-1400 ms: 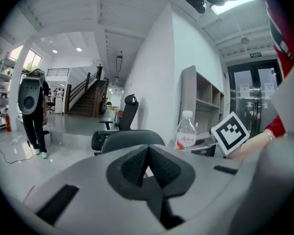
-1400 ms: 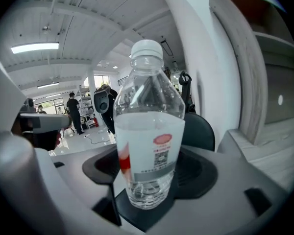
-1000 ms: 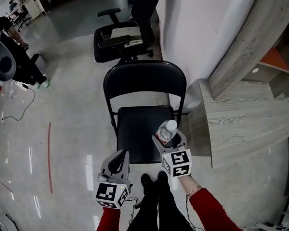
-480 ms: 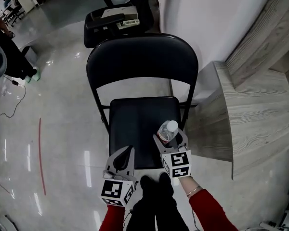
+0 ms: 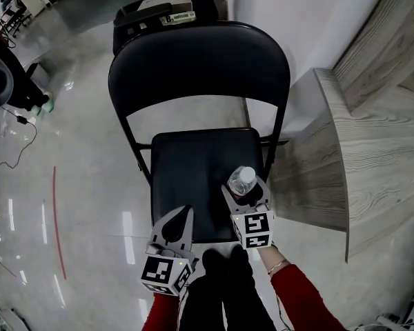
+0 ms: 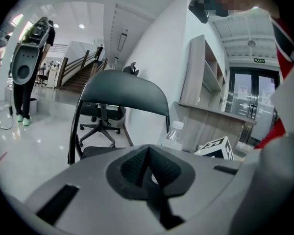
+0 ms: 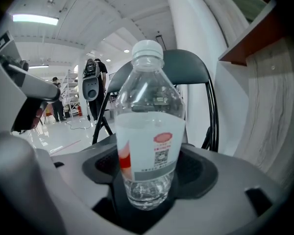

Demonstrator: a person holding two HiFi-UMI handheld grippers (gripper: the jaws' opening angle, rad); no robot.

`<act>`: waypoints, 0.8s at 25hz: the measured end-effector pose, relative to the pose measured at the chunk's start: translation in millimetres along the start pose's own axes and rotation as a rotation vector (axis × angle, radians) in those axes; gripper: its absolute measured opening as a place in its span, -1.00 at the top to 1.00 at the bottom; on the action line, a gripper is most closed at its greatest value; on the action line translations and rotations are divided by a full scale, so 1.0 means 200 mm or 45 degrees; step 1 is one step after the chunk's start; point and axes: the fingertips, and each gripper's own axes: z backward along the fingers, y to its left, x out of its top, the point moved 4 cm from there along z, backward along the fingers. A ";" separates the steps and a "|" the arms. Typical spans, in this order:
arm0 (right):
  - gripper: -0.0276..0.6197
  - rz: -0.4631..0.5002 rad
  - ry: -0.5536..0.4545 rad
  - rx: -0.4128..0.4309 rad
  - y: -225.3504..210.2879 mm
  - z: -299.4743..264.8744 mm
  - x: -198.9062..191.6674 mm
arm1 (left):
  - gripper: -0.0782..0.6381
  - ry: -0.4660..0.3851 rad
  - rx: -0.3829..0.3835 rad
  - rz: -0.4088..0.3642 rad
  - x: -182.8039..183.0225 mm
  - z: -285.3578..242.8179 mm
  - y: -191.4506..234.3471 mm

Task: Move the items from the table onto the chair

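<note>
Water bottle point(image 7: 148, 131) betw. R tongs point(image 5: 247, 192)

The water bottle point(image 7: 148, 131) is clear glossy plastic with a smooth label, the chair point(image 5: 193, 178) has a matt black padded seat on black metal tubing, the floor point(image 5: 83, 185) is polished and reflective, and the tabletop point(image 5: 379, 157) is matt grey wood grain.

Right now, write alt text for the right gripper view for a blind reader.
A clear plastic water bottle with a white cap stands upright, clamped near its base between the jaws of the grey right gripper. Behind it are a black folding chair and, at right, a grey wood-grain table.
</note>
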 end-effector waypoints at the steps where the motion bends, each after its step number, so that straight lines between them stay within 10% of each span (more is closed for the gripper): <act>1: -0.11 -0.004 -0.006 0.002 0.00 0.00 0.00 | 0.76 0.001 0.000 -0.005 0.01 0.00 0.00; 11: -0.13 0.015 0.091 0.047 0.02 0.12 0.03 | 0.76 -0.010 0.030 -0.021 0.17 0.07 -0.03; 20: -0.13 -0.162 0.107 0.044 0.03 0.68 0.46 | 0.76 0.046 0.046 0.042 0.45 0.27 -0.14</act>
